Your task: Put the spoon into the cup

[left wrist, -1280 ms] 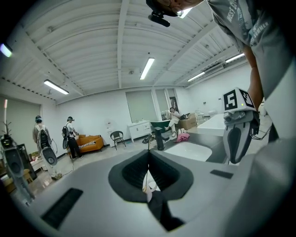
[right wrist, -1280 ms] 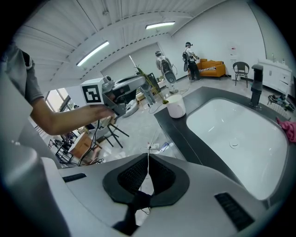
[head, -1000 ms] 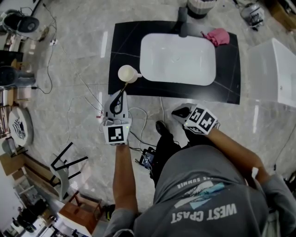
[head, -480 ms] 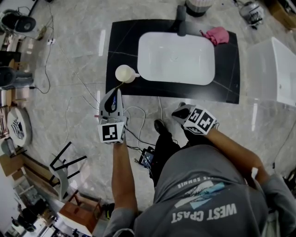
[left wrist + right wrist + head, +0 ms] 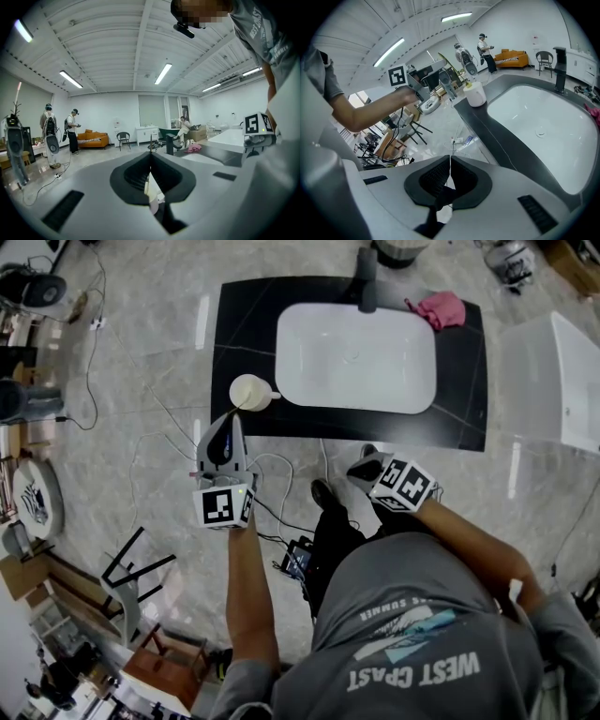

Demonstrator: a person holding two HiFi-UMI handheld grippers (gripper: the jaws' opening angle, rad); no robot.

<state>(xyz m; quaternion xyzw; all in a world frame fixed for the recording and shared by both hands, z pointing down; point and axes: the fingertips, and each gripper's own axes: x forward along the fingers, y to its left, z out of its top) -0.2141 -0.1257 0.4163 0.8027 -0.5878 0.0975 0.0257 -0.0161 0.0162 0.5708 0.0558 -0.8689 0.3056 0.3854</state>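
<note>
A cream cup (image 5: 251,392) stands on the black counter (image 5: 246,315), left of the white sink (image 5: 356,357); it also shows in the right gripper view (image 5: 476,96). My left gripper (image 5: 231,423) is just in front of the cup, shut on a thin tan spoon (image 5: 240,410) whose far end reaches the cup's rim. In the left gripper view the jaws (image 5: 150,164) meet, with a pale piece showing under them. My right gripper (image 5: 364,465) hangs near the counter's front edge, shut (image 5: 450,161) and empty.
A dark faucet (image 5: 367,282) and a pink cloth (image 5: 441,310) sit at the back of the counter. A white box (image 5: 562,381) stands to the right. Cables (image 5: 272,474) trail over the marble floor, and a stool (image 5: 141,568) stands at the lower left.
My left gripper has shifted a little to the left and slightly up with the spoon, staying close to the cup. The right gripper has stayed where it was.
</note>
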